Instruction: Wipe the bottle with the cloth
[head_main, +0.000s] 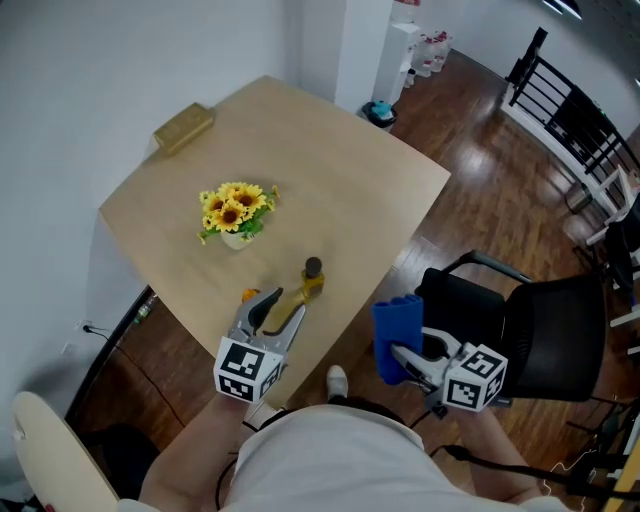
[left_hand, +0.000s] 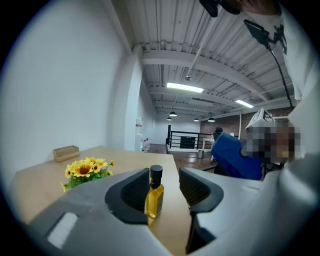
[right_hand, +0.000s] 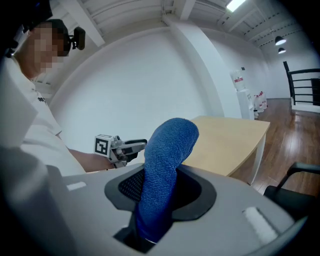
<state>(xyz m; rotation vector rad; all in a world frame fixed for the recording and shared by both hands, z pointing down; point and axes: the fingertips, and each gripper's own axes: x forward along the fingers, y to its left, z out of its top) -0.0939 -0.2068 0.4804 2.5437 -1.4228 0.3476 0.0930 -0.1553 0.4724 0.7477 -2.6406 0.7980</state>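
A small bottle of yellow oil with a black cap stands upright on the wooden table near its front edge. My left gripper is open just short of it. In the left gripper view the bottle shows in the gap between the jaws of that gripper, touching neither. My right gripper hangs off the table's right side, above the floor, shut on a folded blue cloth. In the right gripper view the cloth stands up out of the right gripper.
A pot of sunflowers stands mid-table, left of the bottle. A wooden block lies at the far left corner. A black chair stands close on the right, over wooden flooring. A white wall runs along the table's left.
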